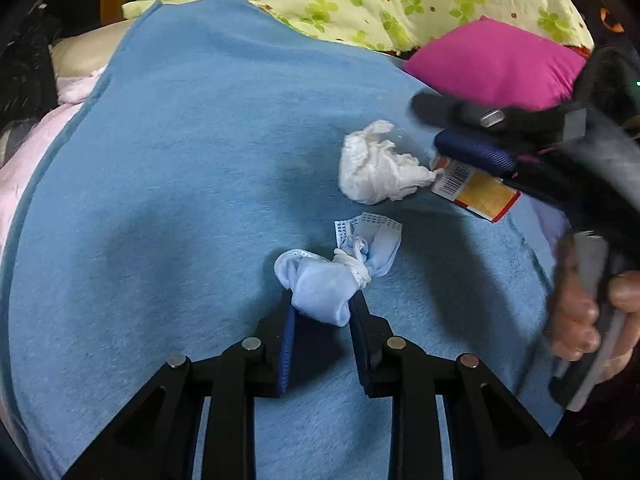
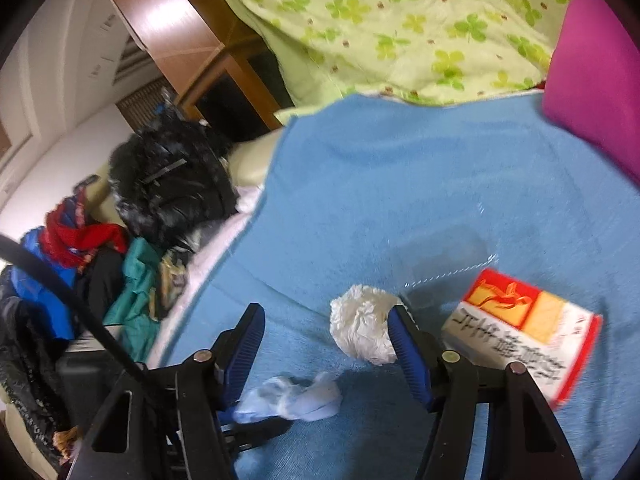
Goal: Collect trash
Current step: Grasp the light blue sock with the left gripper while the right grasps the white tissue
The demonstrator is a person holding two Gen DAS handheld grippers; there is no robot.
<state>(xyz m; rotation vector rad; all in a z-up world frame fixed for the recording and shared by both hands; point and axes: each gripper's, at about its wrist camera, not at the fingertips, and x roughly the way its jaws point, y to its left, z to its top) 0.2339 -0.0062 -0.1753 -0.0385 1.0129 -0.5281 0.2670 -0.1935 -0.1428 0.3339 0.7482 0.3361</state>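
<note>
A crumpled blue face mask lies on the blue blanket. My left gripper is shut on its near end. A crumpled white tissue lies beyond it, next to a red and yellow carton. My right gripper hovers over the carton and tissue. In the right wrist view my right gripper is open above the blanket, with the tissue beside its right finger, the carton to the right and the mask below.
A magenta pillow and a green flowered quilt lie at the far side. A clear plastic lid lies beyond the tissue. A black jacket and piled clothes lie left of the blanket. A wooden headboard stands behind.
</note>
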